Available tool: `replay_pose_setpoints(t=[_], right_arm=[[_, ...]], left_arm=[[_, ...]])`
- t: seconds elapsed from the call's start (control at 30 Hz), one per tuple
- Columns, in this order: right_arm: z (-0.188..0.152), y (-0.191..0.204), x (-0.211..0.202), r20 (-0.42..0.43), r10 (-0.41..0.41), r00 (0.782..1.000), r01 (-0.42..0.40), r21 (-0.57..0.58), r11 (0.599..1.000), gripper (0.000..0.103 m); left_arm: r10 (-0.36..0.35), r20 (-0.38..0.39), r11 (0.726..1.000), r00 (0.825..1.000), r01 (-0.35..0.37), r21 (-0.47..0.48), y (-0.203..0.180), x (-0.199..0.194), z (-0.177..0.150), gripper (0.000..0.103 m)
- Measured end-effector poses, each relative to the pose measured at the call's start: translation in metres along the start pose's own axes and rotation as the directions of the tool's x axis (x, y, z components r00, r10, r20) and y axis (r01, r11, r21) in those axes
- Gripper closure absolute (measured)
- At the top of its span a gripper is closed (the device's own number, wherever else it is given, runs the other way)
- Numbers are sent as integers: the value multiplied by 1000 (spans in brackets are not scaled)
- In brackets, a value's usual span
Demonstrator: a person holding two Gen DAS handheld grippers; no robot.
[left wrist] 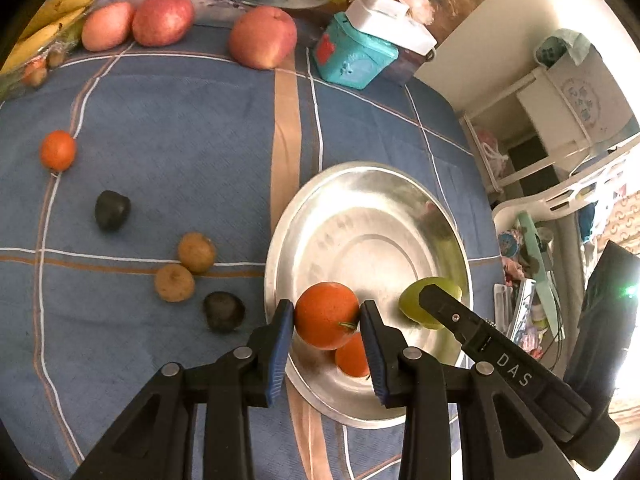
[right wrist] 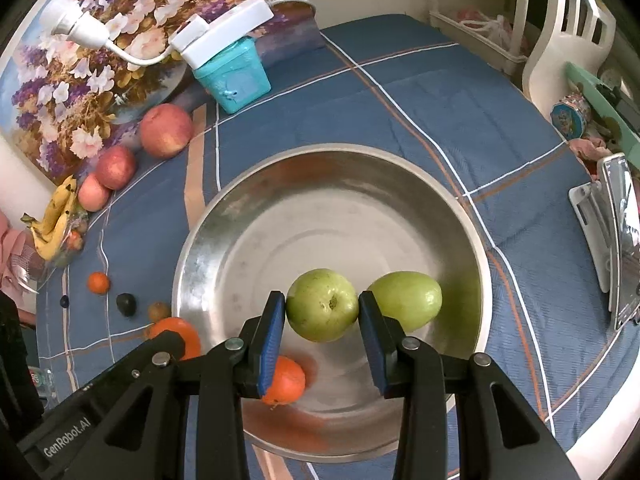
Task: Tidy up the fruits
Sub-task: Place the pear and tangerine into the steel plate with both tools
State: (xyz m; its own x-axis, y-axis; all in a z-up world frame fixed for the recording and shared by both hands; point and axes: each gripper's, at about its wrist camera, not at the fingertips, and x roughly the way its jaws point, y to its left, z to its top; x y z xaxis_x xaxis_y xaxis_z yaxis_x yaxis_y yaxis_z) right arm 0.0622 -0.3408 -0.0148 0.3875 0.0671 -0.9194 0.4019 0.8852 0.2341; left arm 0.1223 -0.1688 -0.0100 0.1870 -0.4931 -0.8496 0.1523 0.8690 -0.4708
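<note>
A steel bowl (left wrist: 372, 208) (right wrist: 280, 216) sits on the blue plaid cloth. My left gripper (left wrist: 327, 316) is shut on an orange tangerine (left wrist: 326, 314) over the bowl's near rim; it also shows in the right wrist view (right wrist: 182, 332). A second tangerine (left wrist: 352, 356) (right wrist: 286, 380) lies in the bowl. My right gripper (right wrist: 322, 310) is shut on a green fruit (right wrist: 322, 304) over the bowl; a second green fruit (right wrist: 408, 304) lies beside it. In the left wrist view a green fruit (left wrist: 412, 300) shows behind the right gripper's finger.
On the cloth lie a tangerine (left wrist: 58, 150), two dark fruits (left wrist: 112, 210) (left wrist: 224, 312), two brown fruits (left wrist: 196, 252) (left wrist: 174, 282), three red apples (left wrist: 262, 36) (left wrist: 162, 18) (left wrist: 106, 26) and bananas (left wrist: 48, 20). A teal box (left wrist: 352, 56) with a white adapter stands at the back. Shelves and a basket (left wrist: 560, 196) stand right.
</note>
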Motion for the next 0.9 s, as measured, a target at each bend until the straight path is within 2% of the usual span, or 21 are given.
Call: replay_pose_setpoints(t=[0.23, 0.33, 0.5, 0.67, 0.9], right_arm=[[0, 1, -1, -1, -1, 1000, 1, -4, 1000, 64], [1, 1, 0, -5, -3, 1000, 3, -8, 1000, 64], [2, 2, 2, -11, -9, 1000, 9, -9, 1000, 63], [3, 1, 2, -9, 2, 1000, -2, 1, 1000, 63], [4, 2, 2, -6, 4, 1000, -4, -15, 1000, 59]], left_arm=[[-2, 0, 1000, 1000, 2, 5, -2, 1, 0, 65], [-9, 0, 1000, 1000, 9, 9, -2, 0, 0, 60], [-1, -1, 1000, 1000, 1, 1, 0, 0, 1, 57], [14, 6, 1000, 1000, -14, -24, 5, -1, 2, 44], [23, 6, 999, 1000, -23, -41, 12, -2, 4, 43]])
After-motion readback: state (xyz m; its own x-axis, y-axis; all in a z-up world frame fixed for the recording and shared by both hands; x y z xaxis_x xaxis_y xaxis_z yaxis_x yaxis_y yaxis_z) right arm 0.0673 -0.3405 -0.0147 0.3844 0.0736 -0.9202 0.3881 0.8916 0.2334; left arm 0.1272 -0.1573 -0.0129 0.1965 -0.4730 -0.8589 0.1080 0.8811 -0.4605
